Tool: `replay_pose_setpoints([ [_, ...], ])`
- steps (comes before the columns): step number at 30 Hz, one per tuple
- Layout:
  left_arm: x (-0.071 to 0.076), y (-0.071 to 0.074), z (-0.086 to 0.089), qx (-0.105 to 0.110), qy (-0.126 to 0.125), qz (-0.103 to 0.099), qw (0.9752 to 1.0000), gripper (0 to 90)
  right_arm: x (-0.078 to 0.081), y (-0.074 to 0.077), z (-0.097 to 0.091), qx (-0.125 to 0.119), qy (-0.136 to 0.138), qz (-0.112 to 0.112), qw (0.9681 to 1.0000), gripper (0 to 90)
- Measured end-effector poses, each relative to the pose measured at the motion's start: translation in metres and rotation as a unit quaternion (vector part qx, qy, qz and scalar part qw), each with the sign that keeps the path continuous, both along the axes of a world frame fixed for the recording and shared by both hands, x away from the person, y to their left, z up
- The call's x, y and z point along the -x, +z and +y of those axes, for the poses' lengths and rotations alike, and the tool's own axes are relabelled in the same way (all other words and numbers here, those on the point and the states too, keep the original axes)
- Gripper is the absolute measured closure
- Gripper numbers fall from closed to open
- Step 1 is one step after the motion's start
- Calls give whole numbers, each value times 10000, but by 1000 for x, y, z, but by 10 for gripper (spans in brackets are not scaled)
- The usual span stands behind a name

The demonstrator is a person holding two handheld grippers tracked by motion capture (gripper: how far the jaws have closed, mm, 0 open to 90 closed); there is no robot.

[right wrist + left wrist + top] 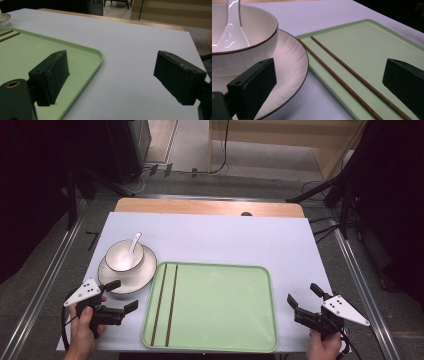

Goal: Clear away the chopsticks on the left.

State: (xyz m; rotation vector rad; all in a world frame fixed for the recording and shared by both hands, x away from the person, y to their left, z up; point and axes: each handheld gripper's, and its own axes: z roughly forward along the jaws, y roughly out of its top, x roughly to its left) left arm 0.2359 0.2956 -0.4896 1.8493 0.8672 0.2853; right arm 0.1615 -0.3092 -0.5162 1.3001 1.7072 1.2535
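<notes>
A person is standing at the near edge of a white-topped table [225, 235], holding a black two-jaw gripper in each hand. The left gripper [122, 296] is hovering low by the near left corner, its jaws spread wide apart and closing on nothing. Directly ahead of it, one jaw is reaching over the rim of a round white ribbed plate with a thin brown edge [292, 65], though I cannot tell if it is touching. On that plate is sitting a white ceramic bowl with a brown rim [124, 255], and a glossy white ceramic spoon [133, 245] is resting inside the bowl, handle leaning out toward the far side.

Just beside the plate, toward the left gripper's other jaw, is lying a pale green rectangular plastic tray with rounded corners [225, 305]. Two thin dark brown wooden chopsticks [165, 304] are lying side by side along the tray's left edge, parallel and slightly apart, close in front of the left gripper.

The right gripper [304, 296] is hovering by the tray's near right corner, jaws also gaping and holding nothing. In the right gripper view, one jaw is hanging over the tray's corner and the other over bare tabletop; the chopsticks are lying well away at the tray's far end.
</notes>
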Motion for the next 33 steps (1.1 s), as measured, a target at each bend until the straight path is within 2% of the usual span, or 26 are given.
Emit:
replay_pose_setpoints([
  [15,7,-2,42,38,409,8,9992,0,0,0,-1,-9,-18,2,10000,127],
  [18,9,-2,48,7,458,-5,9989,0,0,0,-1,-9,-23,4,10000,127],
  [22,10,-2,57,-156,625,-31,9979,0,1,0,-1,-1,-34,-7,10000,127],
  [25,9,-4,64,-62,689,39,9976,0,1,0,-2,-3,-46,3,10000,127],
  [29,8,-5,66,6,704,48,9975,0,0,-1,-1,-13,-53,29,10000,127],
  [33,8,-5,61,-61,644,53,9979,0,0,-1,0,50,-71,60,9999,127],
])
